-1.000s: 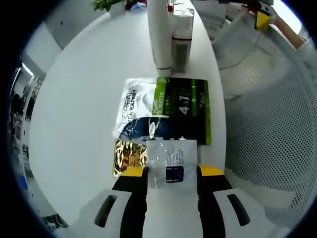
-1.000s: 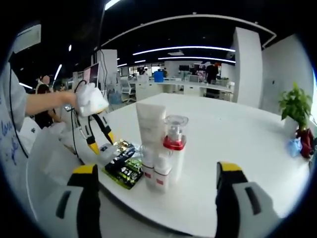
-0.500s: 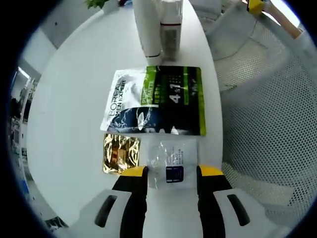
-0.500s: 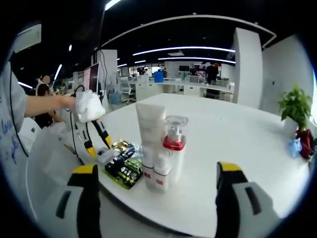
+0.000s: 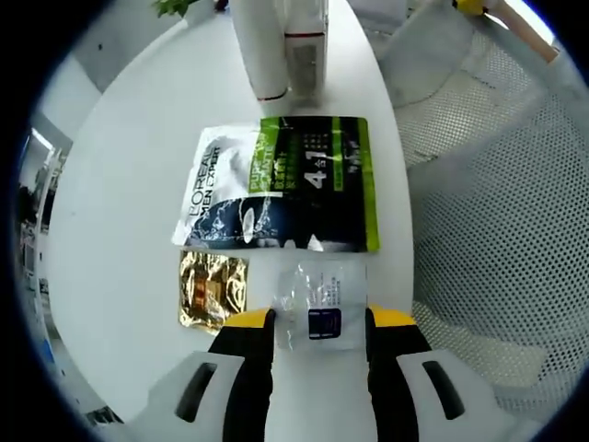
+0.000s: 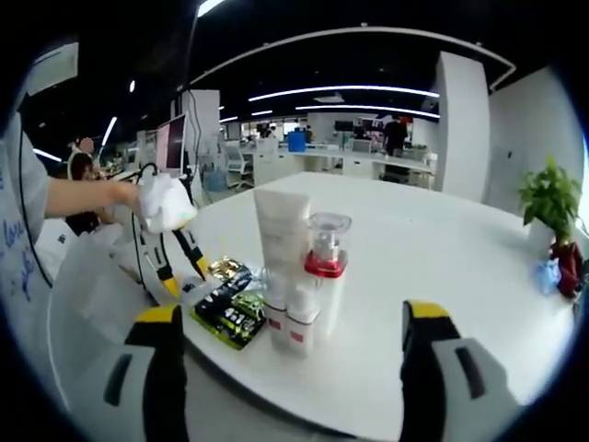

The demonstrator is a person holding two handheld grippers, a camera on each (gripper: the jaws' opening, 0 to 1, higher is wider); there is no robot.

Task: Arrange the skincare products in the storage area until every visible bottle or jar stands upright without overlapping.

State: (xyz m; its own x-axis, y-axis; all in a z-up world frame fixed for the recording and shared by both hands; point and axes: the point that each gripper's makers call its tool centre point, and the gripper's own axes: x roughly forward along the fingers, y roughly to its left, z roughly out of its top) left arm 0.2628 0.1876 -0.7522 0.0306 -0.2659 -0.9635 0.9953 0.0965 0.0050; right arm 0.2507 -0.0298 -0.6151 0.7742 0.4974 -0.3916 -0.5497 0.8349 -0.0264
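The left claw [image 5: 320, 319], shut on the clear sachet [image 5: 321, 305], has drawn it off the green sachet [image 5: 304, 180]. The right claw [image 6: 292, 324] hangs wide open, empty, before the upright bottles [image 6: 317, 276] on the worktop [image 6: 442, 267].

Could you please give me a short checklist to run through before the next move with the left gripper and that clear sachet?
1. Clear sachet sits between the left gripper fingers: ok. Whether the fingers actually pinch it: cannot tell.
2. Clear sachet free of the gold sachet beside it: ok, a strip of table shows between them.
3. Clear sachet free of the green and black sachet: cannot tell, their edges meet or nearly meet.
4. White tube and pump bottle standing upright: ok.
5. Right gripper out of the way: ok, open, holding nothing, short of the bottles.
6. Sachets near the table edge: not ok, the green and black one reaches it.
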